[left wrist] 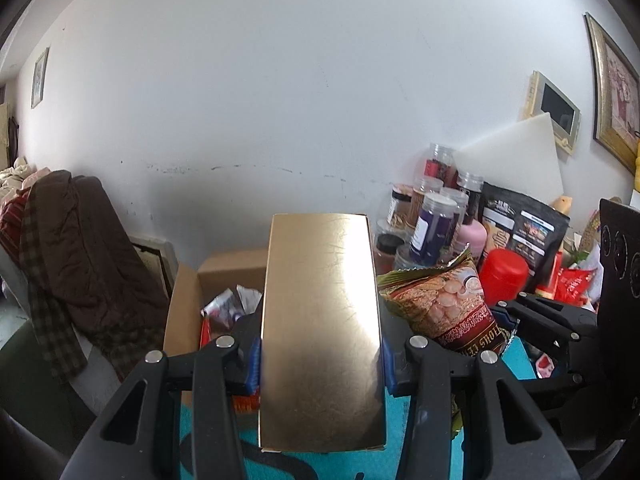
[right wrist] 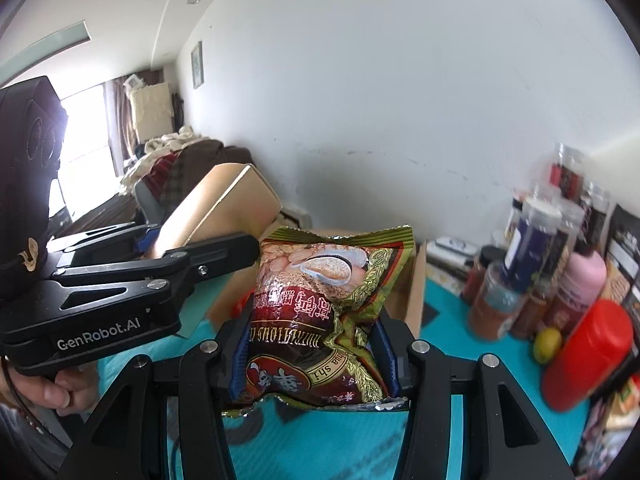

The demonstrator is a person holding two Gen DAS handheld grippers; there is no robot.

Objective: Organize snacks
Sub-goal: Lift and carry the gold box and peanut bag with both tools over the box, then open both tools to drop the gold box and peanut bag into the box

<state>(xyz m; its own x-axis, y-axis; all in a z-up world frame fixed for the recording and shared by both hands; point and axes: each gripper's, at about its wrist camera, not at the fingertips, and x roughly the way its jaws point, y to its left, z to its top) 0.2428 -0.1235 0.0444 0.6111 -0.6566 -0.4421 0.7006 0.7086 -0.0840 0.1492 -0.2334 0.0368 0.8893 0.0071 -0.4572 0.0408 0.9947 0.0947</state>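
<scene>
My left gripper (left wrist: 320, 364) is shut on a long gold box (left wrist: 322, 320), which is held up off the turquoise table (left wrist: 396, 432); its blue pads press both long sides. The same gold box (right wrist: 216, 212) shows at the left of the right wrist view, with the left gripper (right wrist: 160, 240) clamped on it. My right gripper (right wrist: 314, 356) is shut on a red and green snack bag (right wrist: 316, 304), pinched at its lower half and held upright. That bag (left wrist: 444, 304) appears just right of the gold box. An open cardboard box (left wrist: 212, 284) sits behind, with wrappers inside.
Several jars (left wrist: 436, 220), a pink bottle (right wrist: 580, 284), a red canister (right wrist: 588, 344), a black pouch (left wrist: 520, 228) and a lemon (right wrist: 547, 345) crowd the table's right side by the wall. Clothes (left wrist: 76, 256) are heaped at the left. A hand (right wrist: 52, 388) grips the left tool.
</scene>
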